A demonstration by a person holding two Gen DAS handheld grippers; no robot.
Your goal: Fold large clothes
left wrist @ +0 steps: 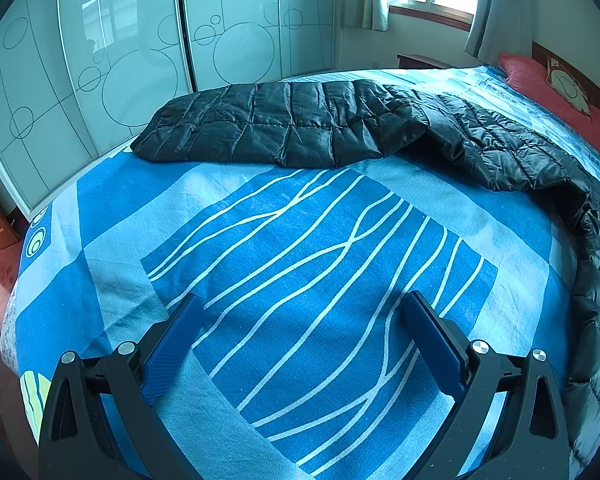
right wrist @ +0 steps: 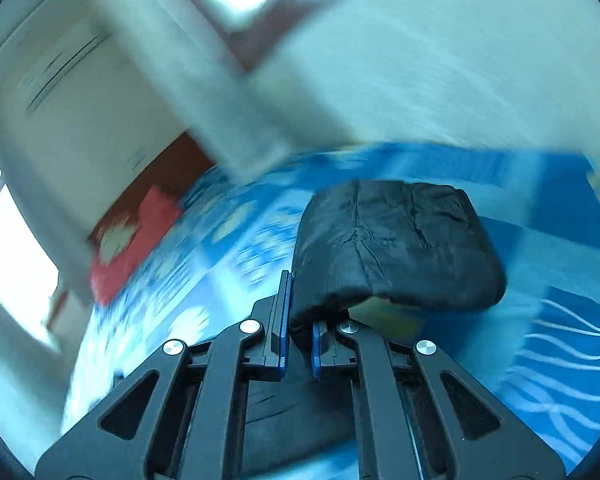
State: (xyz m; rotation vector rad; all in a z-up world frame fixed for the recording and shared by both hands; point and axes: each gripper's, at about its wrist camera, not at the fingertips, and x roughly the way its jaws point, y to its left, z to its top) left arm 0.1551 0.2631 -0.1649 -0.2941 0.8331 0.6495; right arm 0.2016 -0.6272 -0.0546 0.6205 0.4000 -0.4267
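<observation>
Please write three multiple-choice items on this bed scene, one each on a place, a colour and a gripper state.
1. Where does the black quilted jacket lie?
A. on the blue patterned bedspread
B. on the floor
C. in the wardrobe

2. What colour is the pillow at the head of the bed?
A. green
B. red
C. white

3. How is the right gripper?
A. wide open over bare sheet
B. out of view
C. closed on a fold of the jacket

Answers:
1 A, the left wrist view shows the jacket spread across the bedspread.
2 B, it shows red beside the wooden headboard.
3 C, its blue fingers pinch black fabric, while the left gripper stands open and empty.
</observation>
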